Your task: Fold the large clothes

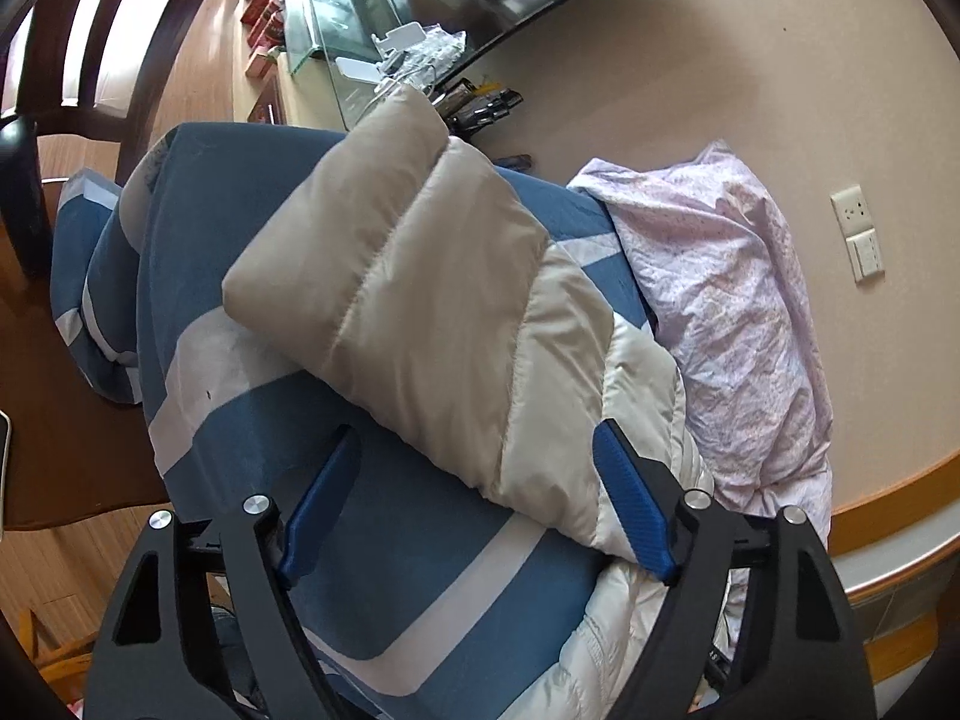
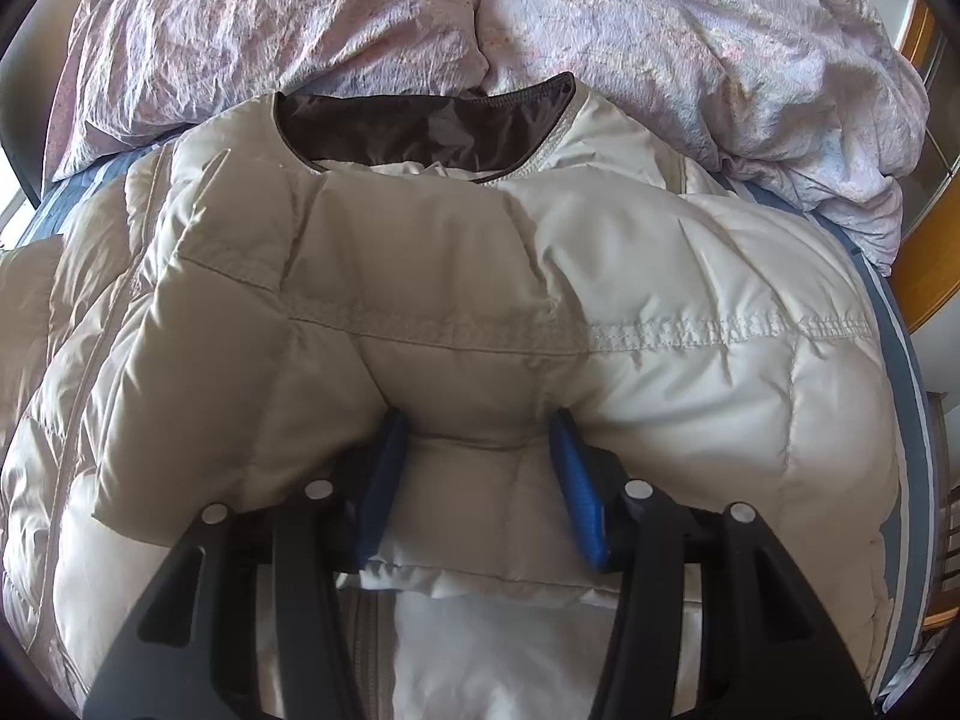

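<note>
My right claw [image 2: 474,480] pinches a puffy fold of the beige quilted down jacket [image 2: 480,312] on the blue striped bed [image 1: 420,516], my left claw [image 1: 474,504] gapes empty around its sleeve at twelve o'clock, folding barely begun.

We see a puffy quilted down jacket [image 2: 660,276], pale beige to off-white, lying spread on a blue sheet with pale stripes [image 1: 420,540], its collarless neckline showing a dark brown lining [image 2: 414,132] and pointing toward a crumpled pink floral duvet [image 2: 300,18]. One padded sleeve [image 1: 390,252] stretches out across the sheet, and a thick fold of the body is bunched up near the front
</note>
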